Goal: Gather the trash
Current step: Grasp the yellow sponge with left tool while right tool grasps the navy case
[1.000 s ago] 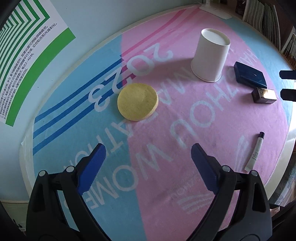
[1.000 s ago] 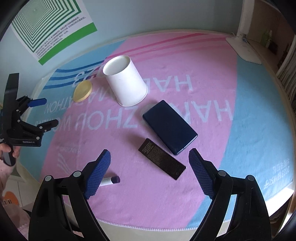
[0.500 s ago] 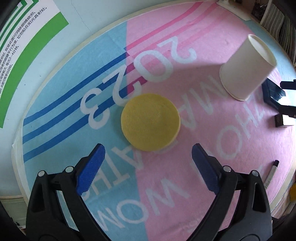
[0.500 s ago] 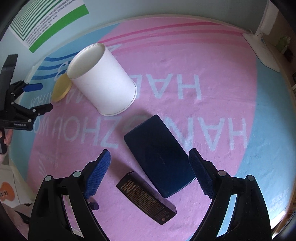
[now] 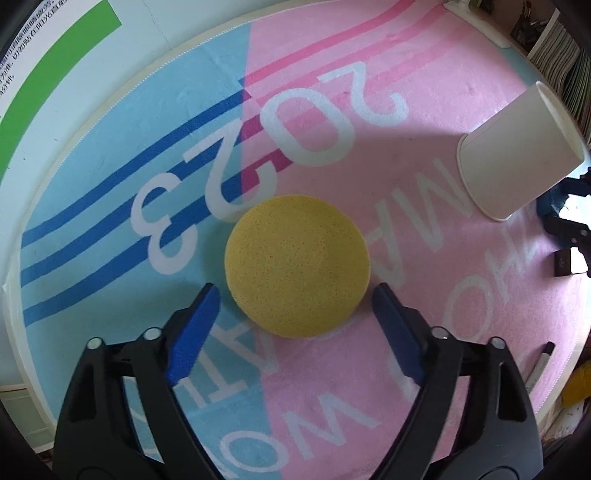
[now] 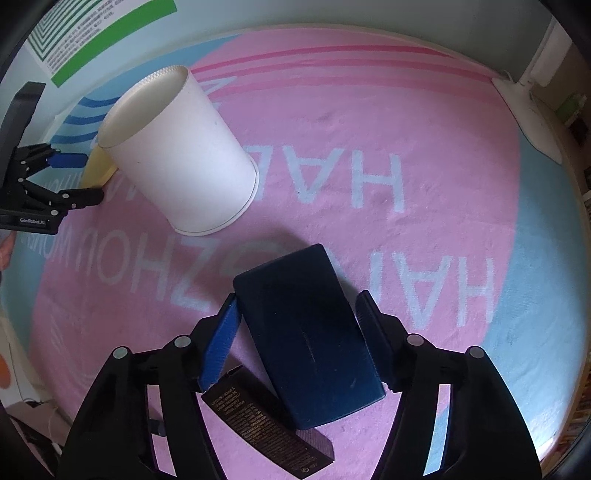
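Risk: slips | left gripper (image 5: pixel 291 295) jaws wide astride sponge (image 5: pixel 297 264) | right gripper (image 6: pixel 297 319) jaws wide astride box (image 6: pixel 306 354) near cup (image 6: pixel 177 151), could knock it

Pink-blue printed mat (image 5: pixel 424 122); pale wall (image 6: pixel 332 14); possibly bookshelf (image 5: pixel 561 55) right.

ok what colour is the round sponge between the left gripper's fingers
Yellow, finely speckled round sponge; clearest in the left wrist view.
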The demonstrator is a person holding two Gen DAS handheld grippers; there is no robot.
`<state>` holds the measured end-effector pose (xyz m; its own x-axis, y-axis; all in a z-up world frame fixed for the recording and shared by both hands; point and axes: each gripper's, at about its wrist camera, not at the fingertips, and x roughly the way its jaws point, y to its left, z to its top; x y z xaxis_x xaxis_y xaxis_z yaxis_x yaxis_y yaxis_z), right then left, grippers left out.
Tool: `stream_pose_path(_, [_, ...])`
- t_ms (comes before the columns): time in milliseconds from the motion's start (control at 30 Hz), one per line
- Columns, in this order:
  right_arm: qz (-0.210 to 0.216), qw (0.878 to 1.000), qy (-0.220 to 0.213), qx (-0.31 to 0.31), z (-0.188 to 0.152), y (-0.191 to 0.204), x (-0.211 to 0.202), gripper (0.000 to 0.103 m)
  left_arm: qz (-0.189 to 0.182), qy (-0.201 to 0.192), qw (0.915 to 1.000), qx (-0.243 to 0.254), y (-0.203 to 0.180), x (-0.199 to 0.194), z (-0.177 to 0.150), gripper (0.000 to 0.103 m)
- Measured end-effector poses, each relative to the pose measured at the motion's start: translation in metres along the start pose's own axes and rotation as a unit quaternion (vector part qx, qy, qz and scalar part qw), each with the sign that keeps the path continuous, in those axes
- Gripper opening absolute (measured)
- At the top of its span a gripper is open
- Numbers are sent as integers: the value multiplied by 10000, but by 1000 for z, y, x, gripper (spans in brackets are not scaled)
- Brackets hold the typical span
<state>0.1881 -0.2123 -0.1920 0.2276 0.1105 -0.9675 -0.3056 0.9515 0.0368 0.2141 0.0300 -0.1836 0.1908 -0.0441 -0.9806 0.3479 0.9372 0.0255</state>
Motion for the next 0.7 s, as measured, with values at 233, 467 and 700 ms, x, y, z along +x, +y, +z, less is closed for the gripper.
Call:
stream_pose_path(233, [179,9996,-224,34,8,-13,-25,57,174,-171,9987,455,-20,-9,-6,70])
stream_pose_path(467, [164,9991,-353,-160,5,-14,-53,56,291,-401,9961,736,-39,-37,-16,70])
stream_pose_path(700, [44,9983,-564,-117,-22,-2,-82,55,398,-670,9914,1053,-64,-75,-27,70])
